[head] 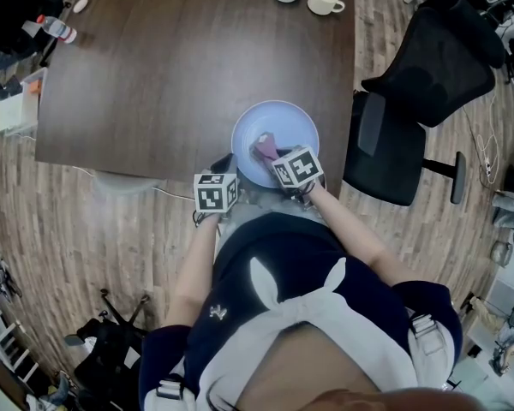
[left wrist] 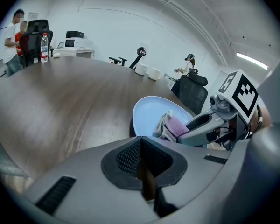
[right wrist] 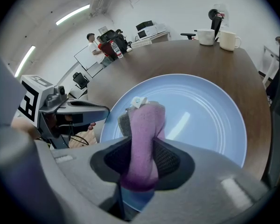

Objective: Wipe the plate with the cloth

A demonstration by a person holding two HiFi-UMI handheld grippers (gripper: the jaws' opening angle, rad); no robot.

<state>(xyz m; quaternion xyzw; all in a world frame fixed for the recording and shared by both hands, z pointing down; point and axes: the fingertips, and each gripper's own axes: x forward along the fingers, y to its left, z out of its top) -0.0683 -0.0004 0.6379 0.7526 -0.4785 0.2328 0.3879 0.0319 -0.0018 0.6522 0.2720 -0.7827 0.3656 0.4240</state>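
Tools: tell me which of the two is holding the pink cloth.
The right tool: its jaws clamp the pink cloth over the pale blue round plate. The left tool is shut, with nothing between its jaws.

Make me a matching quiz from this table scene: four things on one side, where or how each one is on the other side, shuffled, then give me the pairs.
Things:
1. cloth
2. plate
3. two mugs
4. water bottle

Descriptions:
A. side by side at the far edge of the table
B. pale blue, at the near edge of the table
C. by the far left corner of the table
D. pinkish purple, clamped in the right gripper

Pairs: 1-D, 2-B, 3-A, 4-C
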